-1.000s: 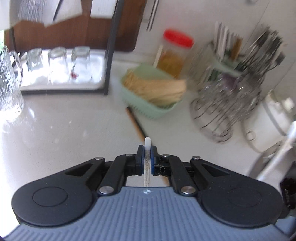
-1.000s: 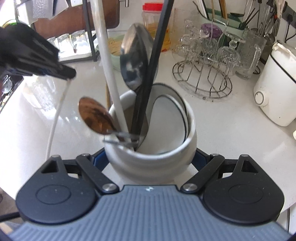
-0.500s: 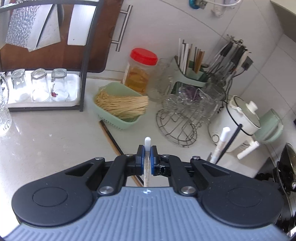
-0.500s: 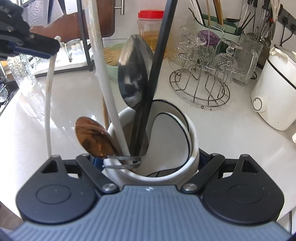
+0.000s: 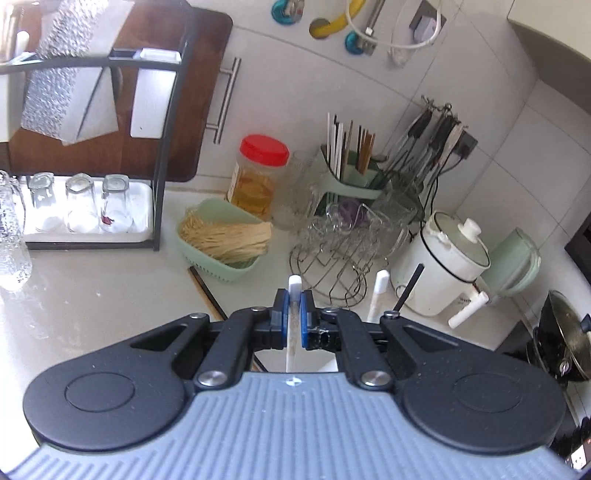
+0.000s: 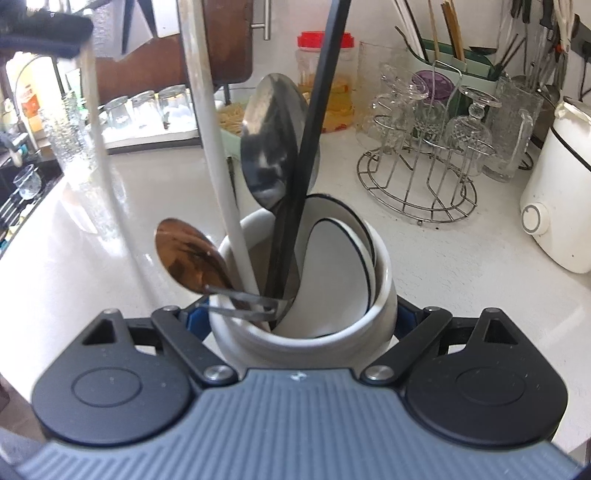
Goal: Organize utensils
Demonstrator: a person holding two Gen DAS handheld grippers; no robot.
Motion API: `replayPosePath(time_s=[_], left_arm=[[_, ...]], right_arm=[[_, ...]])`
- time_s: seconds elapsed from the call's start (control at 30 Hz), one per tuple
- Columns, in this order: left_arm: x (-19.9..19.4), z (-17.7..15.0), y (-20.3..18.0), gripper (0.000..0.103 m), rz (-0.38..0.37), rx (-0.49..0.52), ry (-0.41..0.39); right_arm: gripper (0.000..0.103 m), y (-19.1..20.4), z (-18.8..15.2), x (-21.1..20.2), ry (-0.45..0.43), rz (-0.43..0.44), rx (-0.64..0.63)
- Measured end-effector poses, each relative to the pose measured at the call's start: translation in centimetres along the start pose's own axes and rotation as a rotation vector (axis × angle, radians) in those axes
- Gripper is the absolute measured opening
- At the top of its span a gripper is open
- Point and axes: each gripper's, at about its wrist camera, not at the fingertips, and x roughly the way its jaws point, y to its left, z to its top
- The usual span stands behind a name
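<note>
Left wrist view: I see my left gripper (image 5: 293,314) clamped on a white chopstick (image 5: 294,286), its rounded tip poking just past the blue pads (image 5: 280,321). Taking the white utensil crock (image 6: 306,295) as my landmark, the right wrist view shows my right gripper (image 6: 301,321) grasping it around the body, one finger on each side. Inside the crock stand a second white chopstick (image 6: 214,140), a black chopstick (image 6: 314,122), a large steel spoon (image 6: 275,144) with its bowl up, a copper-coloured spoon (image 6: 188,254) leaning over the left rim, and white ceramic spoons (image 6: 332,266) with dark edges on the right side. The held chopstick (image 6: 98,147) hangs blurred to the left of the crock, outside its rim, under the left gripper (image 6: 48,29) at upper left. Beyond the crock to the right sits a wire glass rack (image 6: 417,177), and behind it a red-lidded jar (image 6: 325,81). All rest on the white counter (image 6: 461,258).
</note>
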Motion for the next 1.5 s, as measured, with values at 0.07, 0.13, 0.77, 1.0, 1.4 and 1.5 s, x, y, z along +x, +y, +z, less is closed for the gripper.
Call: replayPosePath(time_s=[0.07, 0.13, 0.77, 1.0, 1.4, 1.5], left_arm=[[-0.4, -0.2, -0.5, 0.007, 0.006, -0.005, -0.01], [-0.7, -0.5, -1.1, 0.007, 0.014, -0.003, -0.017], [-6.0, 1.7, -6.0, 0.007, 0.08, 0.046, -0.096], [-8.1, 3.6, -8.1, 0.007, 0.09, 0.091, -0.139], [-11.8, 6.5, -11.7, 0.007, 0.099, 0.154, -0.193], [-12.4, 6.8, -12.7, 0.007, 0.089, 0.168, -0.204]], right_arm=[[0.093, -0.2, -0.1, -0.1, -0.009, 0.012, -0.01], [0.092, -0.2, -0.2, 0.0, -0.014, 0.019, -0.022], [0.09, -0.9, -0.6, 0.1, -0.023, 0.096, -0.08], [0.091, -1.2, -0.8, 0.0, -0.027, 0.115, -0.083], [0.091, -1.2, -0.9, -0.1, -0.035, 0.13, -0.092], [0.092, -1.2, -1.0, -0.2, -0.039, 0.132, -0.094]])
